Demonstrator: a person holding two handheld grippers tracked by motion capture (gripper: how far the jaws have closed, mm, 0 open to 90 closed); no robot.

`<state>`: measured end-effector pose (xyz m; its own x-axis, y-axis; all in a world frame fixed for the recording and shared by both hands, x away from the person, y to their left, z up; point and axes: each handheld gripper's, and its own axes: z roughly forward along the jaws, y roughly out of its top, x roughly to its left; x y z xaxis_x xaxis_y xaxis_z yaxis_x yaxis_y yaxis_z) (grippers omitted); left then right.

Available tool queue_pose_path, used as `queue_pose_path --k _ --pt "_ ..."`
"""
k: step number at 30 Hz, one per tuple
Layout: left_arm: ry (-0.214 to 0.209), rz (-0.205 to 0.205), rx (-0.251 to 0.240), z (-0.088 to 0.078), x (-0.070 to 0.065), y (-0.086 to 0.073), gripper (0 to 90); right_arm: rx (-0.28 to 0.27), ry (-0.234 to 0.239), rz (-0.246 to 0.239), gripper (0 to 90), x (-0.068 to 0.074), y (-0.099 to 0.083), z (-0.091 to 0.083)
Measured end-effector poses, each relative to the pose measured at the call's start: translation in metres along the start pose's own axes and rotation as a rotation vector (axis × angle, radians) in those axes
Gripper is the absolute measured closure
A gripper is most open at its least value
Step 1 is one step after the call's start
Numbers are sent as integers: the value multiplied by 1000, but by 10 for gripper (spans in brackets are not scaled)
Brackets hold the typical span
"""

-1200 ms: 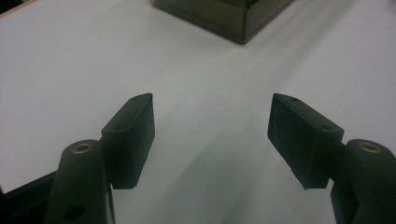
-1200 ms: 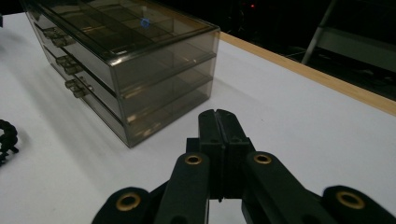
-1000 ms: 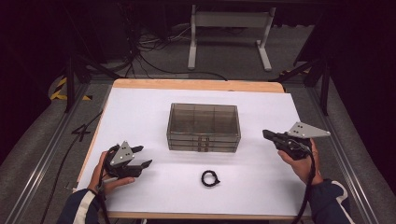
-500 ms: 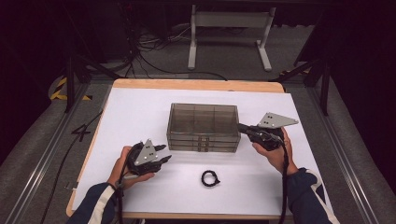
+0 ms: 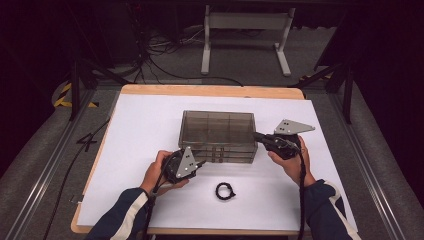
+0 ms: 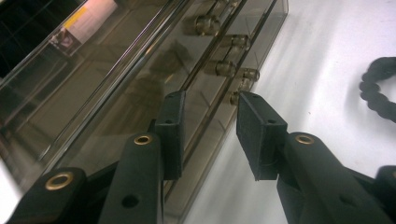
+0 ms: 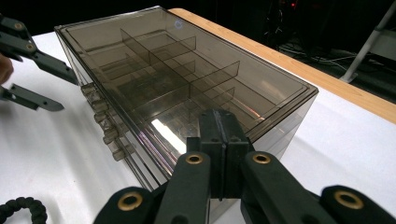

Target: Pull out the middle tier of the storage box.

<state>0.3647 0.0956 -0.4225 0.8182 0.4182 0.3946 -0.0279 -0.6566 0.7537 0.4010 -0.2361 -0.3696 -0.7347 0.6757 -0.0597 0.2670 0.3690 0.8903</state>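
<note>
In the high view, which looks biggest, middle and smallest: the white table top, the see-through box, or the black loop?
1. White table top, biggest.
2. See-through box, middle.
3. Black loop, smallest.

black cord loop (image 6: 379, 88) cut off by left gripper view's edge

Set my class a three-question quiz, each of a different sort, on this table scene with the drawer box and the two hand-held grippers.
1. True or false: the black cord loop lies inside the smoky plastic drawer box.
2. Which gripper has its jaws open? A) left gripper B) right gripper C) both
3. Fill in: the drawer knobs sit on the side of the box facing the ____.

Key
1. False: it lies on the white table surface, in front of the box.
2. A: the right gripper's jaws are pressed together.
3. Person.
</note>
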Motion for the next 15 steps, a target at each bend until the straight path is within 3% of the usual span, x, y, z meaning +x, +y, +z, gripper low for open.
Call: queue_pose_path --k 5,12,13,15 --pt "28 54 6 12 -9 8 648 -5 -4 -1 900 1 -1 0" --pt "55 98 1 26 -18 14 669 -15 -2 9 900 0 -2 0" --pt "44 102 -1 28 -19 15 668 -14 -5 5 900 1 -2 0" --pt "67 104 -16 30 -20 16 694 -14 -9 -1 900 1 -2 0"
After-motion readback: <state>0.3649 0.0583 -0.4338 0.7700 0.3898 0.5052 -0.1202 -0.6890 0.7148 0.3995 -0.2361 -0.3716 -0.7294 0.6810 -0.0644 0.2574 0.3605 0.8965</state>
